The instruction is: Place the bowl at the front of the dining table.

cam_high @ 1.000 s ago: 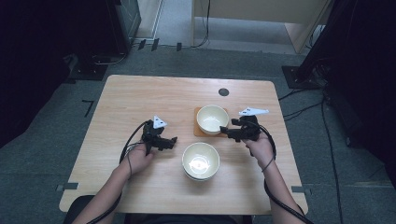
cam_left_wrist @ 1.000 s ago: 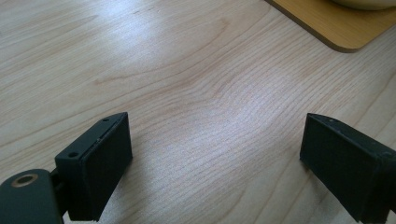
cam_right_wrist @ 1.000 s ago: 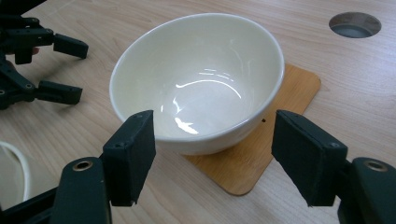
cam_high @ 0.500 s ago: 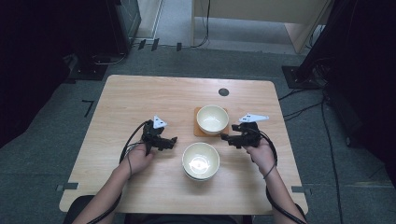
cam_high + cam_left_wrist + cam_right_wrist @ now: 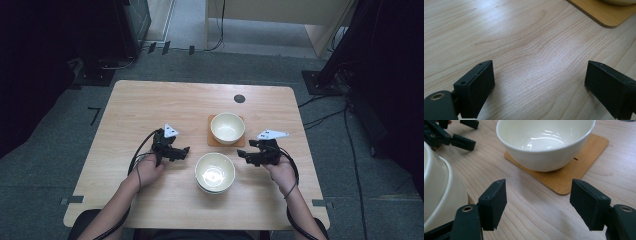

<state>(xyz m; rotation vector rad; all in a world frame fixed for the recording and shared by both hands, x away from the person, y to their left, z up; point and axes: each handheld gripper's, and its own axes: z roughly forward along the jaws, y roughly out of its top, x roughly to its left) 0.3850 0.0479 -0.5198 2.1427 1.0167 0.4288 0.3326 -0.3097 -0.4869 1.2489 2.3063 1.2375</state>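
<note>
A pale wooden bench (image 5: 150, 115) carries two cream bowls and one square wooden mat (image 5: 576, 167). The far bowl (image 5: 227, 127), glossy and empty, stands on the mat right of the bench's middle. The near bowl (image 5: 215, 172) sits just in front of it on bare wood; a second rim under it suggests a stack, though that is hard to tell. A person's two hands each hold one black gripper. The left gripper (image 5: 172, 150) rests on the bench left of the near bowl, jaws spread wide over bare wood, holding nothing. The right gripper (image 5: 255, 155), also gaping and empty, points between the bowls, close to both. A small dark disc (image 5: 239, 98) lies near the far edge.
</note>
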